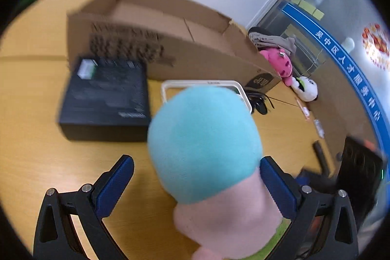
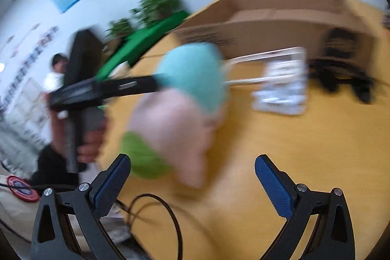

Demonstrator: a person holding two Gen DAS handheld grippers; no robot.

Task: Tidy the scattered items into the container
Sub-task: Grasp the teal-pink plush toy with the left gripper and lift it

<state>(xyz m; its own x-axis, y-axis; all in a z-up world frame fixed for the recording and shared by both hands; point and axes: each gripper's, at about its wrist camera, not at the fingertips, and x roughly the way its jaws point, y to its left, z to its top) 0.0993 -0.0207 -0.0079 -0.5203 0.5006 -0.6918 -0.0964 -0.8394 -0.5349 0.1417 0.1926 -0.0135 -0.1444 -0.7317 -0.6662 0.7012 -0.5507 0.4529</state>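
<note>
At the bottom of the left wrist view, the left gripper (image 1: 197, 177) has its blue pads wide apart, with the soft plush toy with a teal head and pink body (image 1: 207, 145) between them. Only the right pad seems to touch it, so I cannot tell if the toy is truly held. It could slip and drop onto the yellow wooden table (image 1: 36, 150).

In the right wrist view, the right gripper (image 2: 192, 174) is open and empty.

Higher up sit the flat black box (image 1: 104, 99) and white plastic frame (image 1: 170, 85). The big open brown cardboard box (image 1: 156, 23) waits in the upper middle; a blurry, fast swing could hit its wall.
</note>
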